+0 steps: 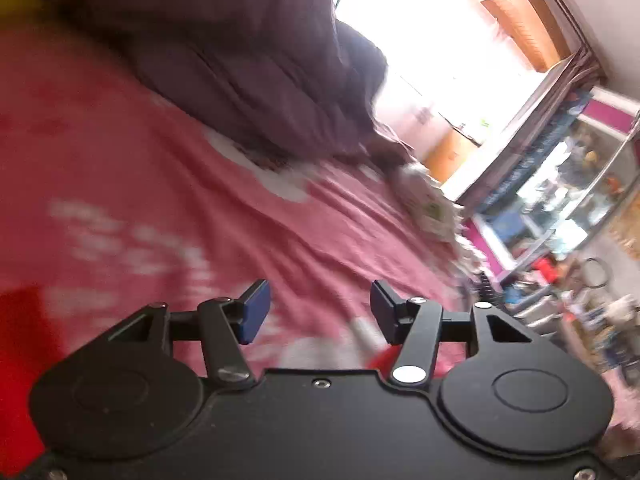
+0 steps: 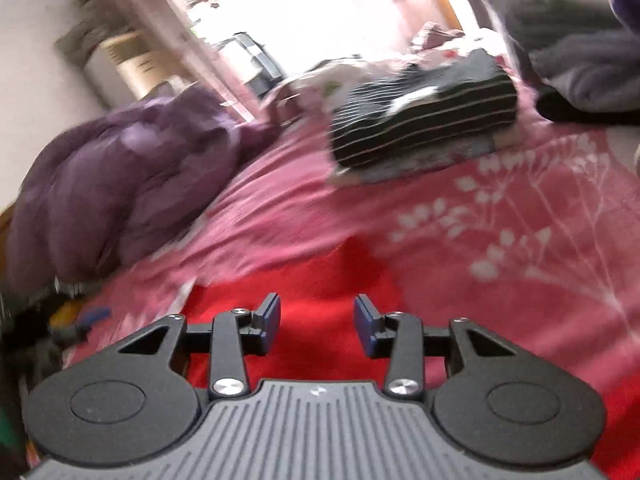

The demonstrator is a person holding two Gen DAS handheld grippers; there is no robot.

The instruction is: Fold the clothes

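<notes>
Left wrist view motion-blurred, left tool (image 1: pixel 320 312) parted, empty, right tool (image 2: pixel 317 322) likewise, red garment (image 2: pixel 320 280) partly hidden.

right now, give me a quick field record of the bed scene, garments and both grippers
surface: pink floral bedspread
red garment: lying on the bedspread, below the right gripper
striped garment: folded, farther back
purple bedding: heaped at left
left gripper: open, nothing between fingers
right gripper: open, nothing between fingers
</notes>
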